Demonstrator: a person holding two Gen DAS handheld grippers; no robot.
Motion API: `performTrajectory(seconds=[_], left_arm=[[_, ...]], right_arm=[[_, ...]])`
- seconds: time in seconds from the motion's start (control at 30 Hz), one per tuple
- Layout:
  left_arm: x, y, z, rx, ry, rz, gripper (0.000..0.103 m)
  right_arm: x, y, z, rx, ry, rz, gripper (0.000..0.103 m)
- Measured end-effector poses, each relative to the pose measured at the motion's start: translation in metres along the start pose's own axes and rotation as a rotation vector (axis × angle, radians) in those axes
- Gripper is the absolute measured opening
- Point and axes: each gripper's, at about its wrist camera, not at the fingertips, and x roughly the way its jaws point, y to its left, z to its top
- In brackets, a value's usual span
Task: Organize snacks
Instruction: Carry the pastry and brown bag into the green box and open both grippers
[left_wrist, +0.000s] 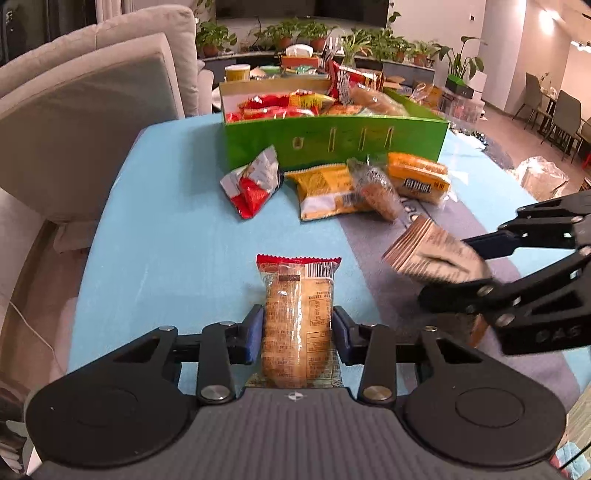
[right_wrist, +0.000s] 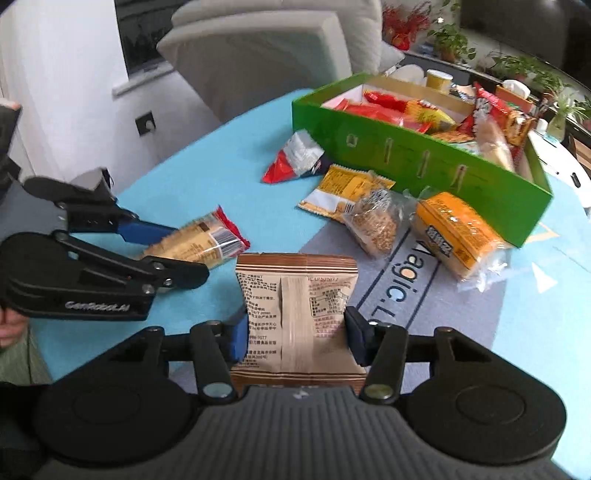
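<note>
My left gripper (left_wrist: 298, 332) is shut on a clear bread packet (left_wrist: 297, 314) with a red top seam, low over the blue table (left_wrist: 166, 240). At its right my right gripper (left_wrist: 454, 266) is shut on a brown paper snack packet (left_wrist: 432, 254). In the right wrist view that brown packet (right_wrist: 295, 306) fills the span of my right gripper (right_wrist: 295, 336), with both pads against its sides. The left gripper (right_wrist: 184, 254) with the bread packet (right_wrist: 199, 243) shows at the left there. The green box (left_wrist: 332, 147) (right_wrist: 424, 162) behind holds several snacks.
Loose in front of the box lie a red-white packet (right_wrist: 295, 158), a yellow packet (right_wrist: 343, 192), a clear-wrapped seeded cake (right_wrist: 373, 221) and an orange packet (right_wrist: 454, 229). A grey lettered mat (right_wrist: 406, 280) crosses the table. Sofa cushions (left_wrist: 92, 110) stand left of it.
</note>
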Motion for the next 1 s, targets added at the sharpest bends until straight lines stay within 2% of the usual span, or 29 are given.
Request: performTrajectory(seconds=[0.17,0.37,0.6,0.67,0.83,1.0], left_arm=[[-0.008,-0.005,0.005,0.013,-0.023,0.0,0.036],[-0.017,-0.011,0.023,0.031,-0.069,0.002,0.036],[-0.024,-0.02,0.071,0.074,-0.151,0.002,0.035],[-0.019,-0.02,0.087,0.081,-0.159,0.03,0.036],[-0.001,-0.01,0.129,0.047,-0.145,0.012,0.036],[0.026,-0.003,0.163,0.034,-0.121,0.033,0.036]], right_arm=[[-0.024,-0.006,0.006,0.076,-0.092,-0.009,0.057],[-0.034,-0.016,0.02,0.145,-0.157,-0.022,0.057],[-0.028,-0.029,0.052,0.184,-0.176,-0.038,0.057],[-0.025,-0.035,0.061,0.204,-0.171,-0.033,0.057],[-0.016,-0.06,0.085,0.288,-0.165,-0.01,0.057],[-0.01,-0.082,0.104,0.344,-0.191,-0.018,0.057]])
